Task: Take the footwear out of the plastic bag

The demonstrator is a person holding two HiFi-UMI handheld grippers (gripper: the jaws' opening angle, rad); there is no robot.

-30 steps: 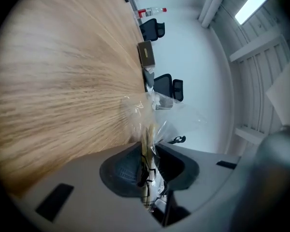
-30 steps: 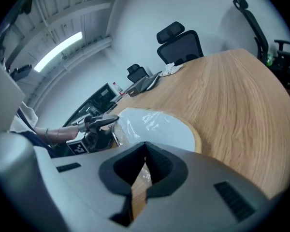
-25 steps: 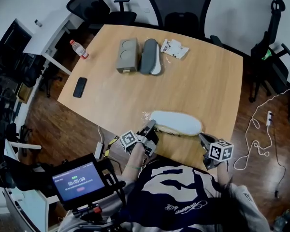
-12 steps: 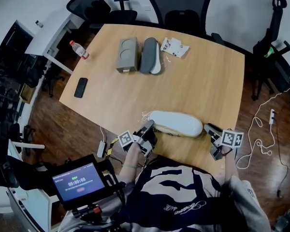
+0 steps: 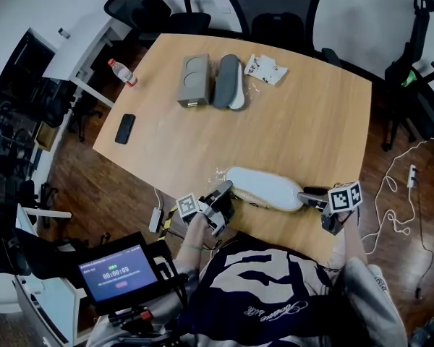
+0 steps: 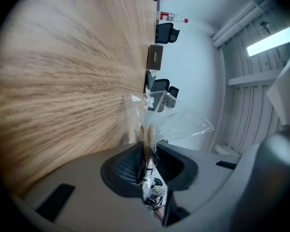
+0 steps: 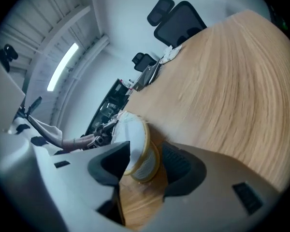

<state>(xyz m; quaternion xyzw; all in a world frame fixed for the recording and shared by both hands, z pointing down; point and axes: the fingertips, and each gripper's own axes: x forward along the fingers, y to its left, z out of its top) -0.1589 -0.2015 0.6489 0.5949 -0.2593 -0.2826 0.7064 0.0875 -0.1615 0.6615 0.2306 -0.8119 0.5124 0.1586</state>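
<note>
A white slipper [image 5: 265,188] with a tan rim lies in a clear plastic bag [image 5: 224,176] near the front edge of the wooden table [image 5: 311,121]. My left gripper [image 5: 221,194] is at the bag's left end, shut on a bunched fold of the clear plastic [image 6: 170,116]. My right gripper [image 5: 309,197] is at the slipper's right end. Its jaws are opening, and the slipper's end [image 7: 141,151] stands between them with a gap on one side.
At the table's far side lie a grey slipper [image 5: 228,82], a grey box [image 5: 193,80] and a printed packet [image 5: 266,69]. A phone [image 5: 124,129] and a bottle [image 5: 121,72] are at the left edge. Office chairs ring the table.
My right gripper has swung out to the right and turned toward the slipper's end, and its jaws have gone from shut to apart. The left gripper and the bag have stayed put.
</note>
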